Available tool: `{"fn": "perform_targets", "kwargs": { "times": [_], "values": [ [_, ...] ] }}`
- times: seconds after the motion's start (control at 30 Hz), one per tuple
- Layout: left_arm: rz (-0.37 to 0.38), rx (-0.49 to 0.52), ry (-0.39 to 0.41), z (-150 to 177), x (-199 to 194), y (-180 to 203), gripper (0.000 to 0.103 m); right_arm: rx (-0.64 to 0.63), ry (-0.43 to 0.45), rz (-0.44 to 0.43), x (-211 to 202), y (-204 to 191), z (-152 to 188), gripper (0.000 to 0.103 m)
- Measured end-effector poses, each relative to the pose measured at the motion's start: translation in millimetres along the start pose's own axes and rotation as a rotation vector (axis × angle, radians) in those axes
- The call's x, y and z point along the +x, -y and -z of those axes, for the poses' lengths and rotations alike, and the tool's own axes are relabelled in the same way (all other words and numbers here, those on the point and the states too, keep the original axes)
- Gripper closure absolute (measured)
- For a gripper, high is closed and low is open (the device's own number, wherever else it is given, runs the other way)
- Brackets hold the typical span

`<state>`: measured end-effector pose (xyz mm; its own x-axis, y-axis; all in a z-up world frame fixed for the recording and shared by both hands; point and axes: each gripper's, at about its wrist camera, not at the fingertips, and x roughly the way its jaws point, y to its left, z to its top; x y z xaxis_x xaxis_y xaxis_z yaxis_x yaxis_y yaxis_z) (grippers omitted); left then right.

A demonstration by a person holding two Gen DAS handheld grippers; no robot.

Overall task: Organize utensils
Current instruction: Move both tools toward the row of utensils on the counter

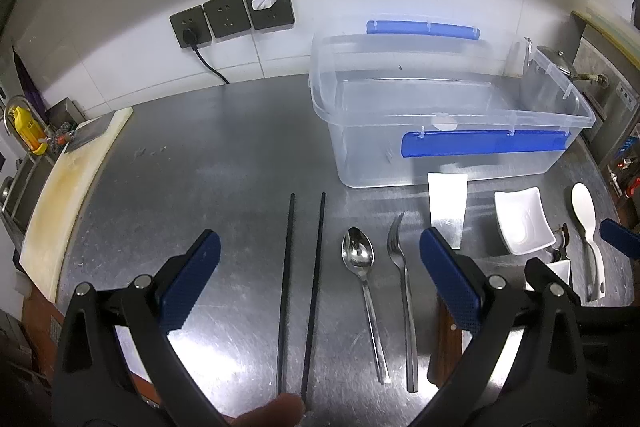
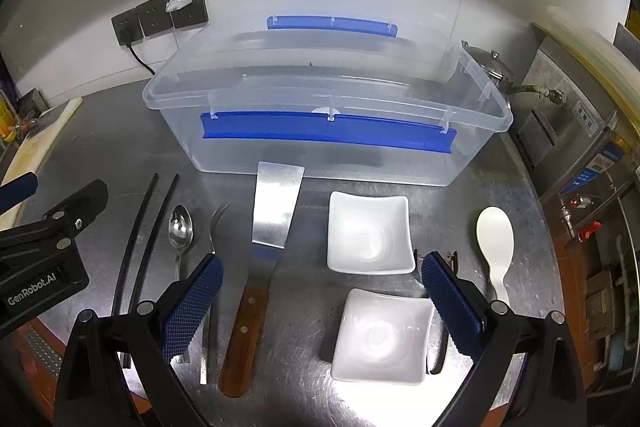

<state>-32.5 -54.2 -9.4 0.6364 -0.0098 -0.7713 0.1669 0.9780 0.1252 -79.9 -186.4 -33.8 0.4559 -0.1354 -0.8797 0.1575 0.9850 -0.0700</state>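
Utensils lie in a row along the near edge of the steel table [image 2: 120, 131]: two black chopsticks [image 1: 304, 291] side by side toward the left edge, then a metal spoon [image 1: 360, 263], a fork [image 1: 400, 267], a wood-handled spatula [image 2: 276, 211], two square white dishes [image 2: 370, 233], one behind the other, and a white rice paddle [image 2: 496, 243] toward the right edge. Behind them, toward the back edge, stands a clear plastic bin [image 2: 304, 99] with blue latches, its lid off and nothing visible inside.

Left gripper [image 1: 320, 279] hovers over the chopsticks and spoon with its jaws spread wide, gripping nothing. Right gripper [image 2: 320, 299] hangs above the spatula handle and the nearer dish, its jaws likewise wide apart and empty. A small dark item sits between the dishes and the paddle, too hidden by the right gripper's finger to identify. A pale cutting board [image 1: 76, 183] runs along the left edge, and wall sockets [image 1: 232, 15] sit on the tiled wall behind.
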Motion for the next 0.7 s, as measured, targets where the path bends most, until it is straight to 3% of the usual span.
{"fn": "perform_targets", "kwargs": {
  "times": [0.37,0.53,0.7],
  "values": [
    [-0.025,0.016,0.013,3.0,1.9,-1.1,0.007,-0.014,-0.021,0.008,9.4,-0.4,9.4,0.004],
    [-0.040,0.008,-0.020,9.9,8.1,-8.2,0.007,-0.007,-0.025,-0.058,9.0,-4.0,15.9,0.004],
    [0.066,-0.095,-0.079,15.8,16.8,-24.1,0.007,0.005,0.000,-0.028,5.6,-8.0,20.8,0.004]
  ]
}}
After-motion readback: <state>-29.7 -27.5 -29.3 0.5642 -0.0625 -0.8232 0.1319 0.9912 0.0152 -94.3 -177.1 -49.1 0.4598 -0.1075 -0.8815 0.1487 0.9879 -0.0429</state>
